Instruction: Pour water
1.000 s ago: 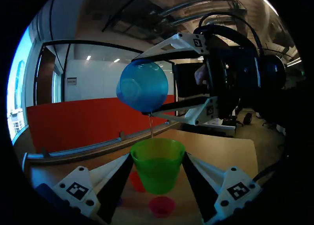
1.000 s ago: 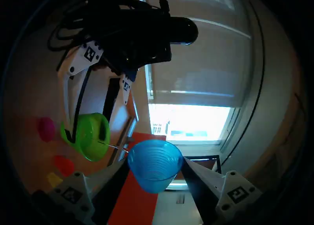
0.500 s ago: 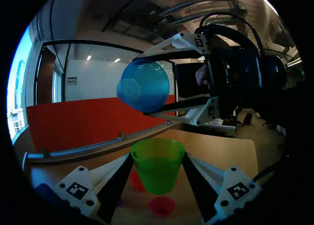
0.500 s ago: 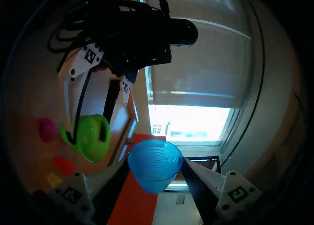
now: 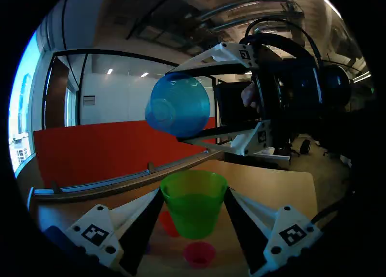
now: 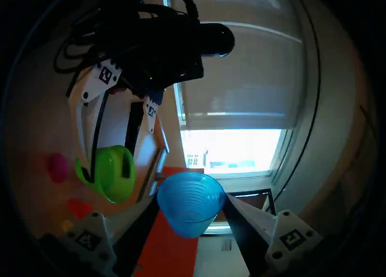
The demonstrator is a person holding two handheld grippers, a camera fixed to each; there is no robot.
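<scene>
Cups, large: two.
- Green cup (image 5: 194, 207), upright, part-filled with water, clamped on both sides by the left hand-held gripper (image 5: 193, 200) above the worktop (image 5: 275, 185).
- Blue cup (image 5: 177, 105), tipped on its side, gripped between both fingers of the right hand-held gripper (image 6: 190, 209). It sits higher than the green cup, directly over its rim and apart from it.

Hand-held grippers: two, each holding one cup. A hand (image 5: 250, 91) shows behind the right one.

Small coloured pieces on the worktop: three counted in the right gripper view.
- Pink (image 6: 57, 167).
- Orange-red (image 6: 78, 207).
- Yellow (image 6: 67, 225).

In the left gripper view the green cup and a finger partly hide the orange-red one.

Surroundings: one red wall panel (image 5: 96, 146), one bright window (image 6: 227, 151), one roller blind (image 6: 241, 84) above it.
</scene>
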